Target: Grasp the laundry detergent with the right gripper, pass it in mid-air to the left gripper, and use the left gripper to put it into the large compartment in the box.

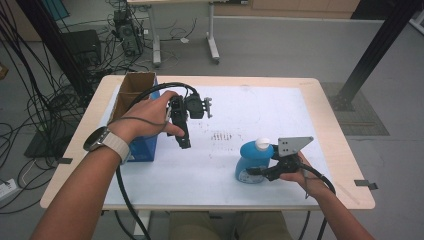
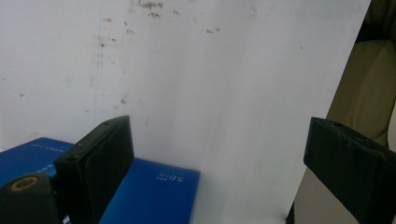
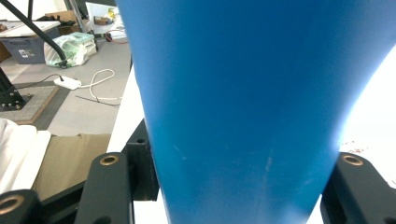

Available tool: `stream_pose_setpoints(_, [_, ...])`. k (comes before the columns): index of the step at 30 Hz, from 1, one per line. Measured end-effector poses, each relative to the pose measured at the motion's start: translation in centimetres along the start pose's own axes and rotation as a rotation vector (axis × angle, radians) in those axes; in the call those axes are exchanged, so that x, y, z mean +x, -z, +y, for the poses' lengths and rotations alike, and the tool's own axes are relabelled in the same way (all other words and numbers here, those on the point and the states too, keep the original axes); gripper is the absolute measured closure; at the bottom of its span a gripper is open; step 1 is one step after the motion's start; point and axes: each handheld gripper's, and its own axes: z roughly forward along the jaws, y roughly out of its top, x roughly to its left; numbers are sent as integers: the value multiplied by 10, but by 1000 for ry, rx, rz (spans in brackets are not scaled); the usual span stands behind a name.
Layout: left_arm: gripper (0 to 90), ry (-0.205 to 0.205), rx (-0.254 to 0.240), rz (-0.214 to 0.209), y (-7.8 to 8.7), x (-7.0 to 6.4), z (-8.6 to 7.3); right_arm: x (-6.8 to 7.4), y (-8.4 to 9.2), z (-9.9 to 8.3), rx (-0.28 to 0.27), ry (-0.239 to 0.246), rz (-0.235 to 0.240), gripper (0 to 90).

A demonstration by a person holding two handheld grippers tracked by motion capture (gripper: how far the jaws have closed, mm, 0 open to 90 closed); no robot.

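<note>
A blue bottle (image 1: 252,162) with a white cap (image 1: 262,144) is being observed. A blue box (image 1: 141,145) with brown cardboard flaps is being recorded. The white mat (image 1: 260,115) is being seen speckled brown. Black jaws are being noted on both grippers.

Even, bright overhead light; soft shadows. White surface (image 1: 260,120) near glare in the right gripper view. Blue bottle (image 3: 252,102) close-up soft; high view slightly blurred.
</note>
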Motion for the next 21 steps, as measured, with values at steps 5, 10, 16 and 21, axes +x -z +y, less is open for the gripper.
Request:
stream_pose_setpoints(5, [89,-3,3,0,0,0,0,0,0,0,0,1,-2,420])
stream_pose_setpoints(10, [90,-3,-1,-1,0,0,1,0,0,2,14,7,2,423])
stream_pose_setpoints(16, [90,-6,0,-1,0,0,1,0,0,1,11,3,-1,422])
stream_pose_setpoints(21, [90,-6,-2,0,0,0,2,0,0,3,23,6,3,422])
